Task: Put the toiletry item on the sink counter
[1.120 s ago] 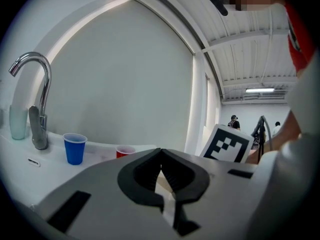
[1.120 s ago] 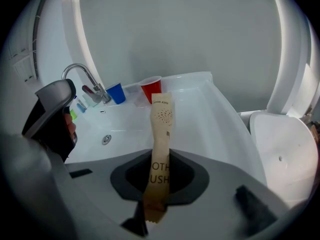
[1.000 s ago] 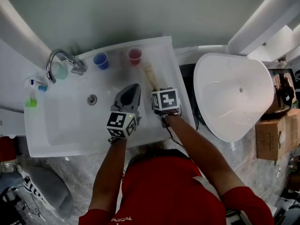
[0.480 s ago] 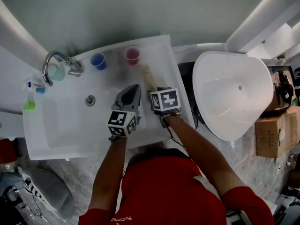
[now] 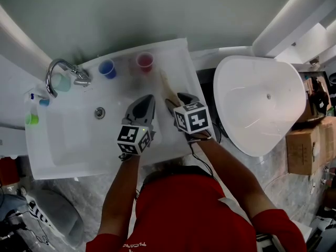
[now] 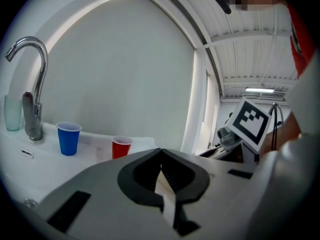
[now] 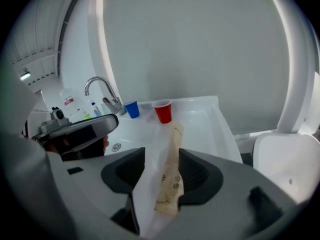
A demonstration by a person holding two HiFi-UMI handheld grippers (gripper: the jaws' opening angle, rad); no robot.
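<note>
The toiletry item is a long toothbrush packet [image 5: 167,87] of brown paper and clear film. It lies on the right side of the white sink counter [image 5: 185,62], pointing toward the red cup [image 5: 144,61]. My right gripper [image 5: 178,100] is over its near end. In the right gripper view the packet [image 7: 170,169] runs between the jaws of the right gripper [image 7: 162,153], which are opening, and the pads do not press on it. My left gripper [image 5: 148,98] hovers over the basin just to the left. Its jaws [image 6: 160,154] are shut, with nothing in them.
A blue cup [image 5: 107,68] stands beside the red one at the back. The chrome faucet [image 5: 60,70] and a pale green cup [image 5: 62,82] are at back left. Small bottles [image 5: 32,118] sit on the left ledge. A white toilet [image 5: 262,109] and cardboard boxes [image 5: 307,146] are to the right.
The right gripper's jaws have opened and it has drawn back toward me, leaving the packet lying on the counter. The left gripper has barely moved.
</note>
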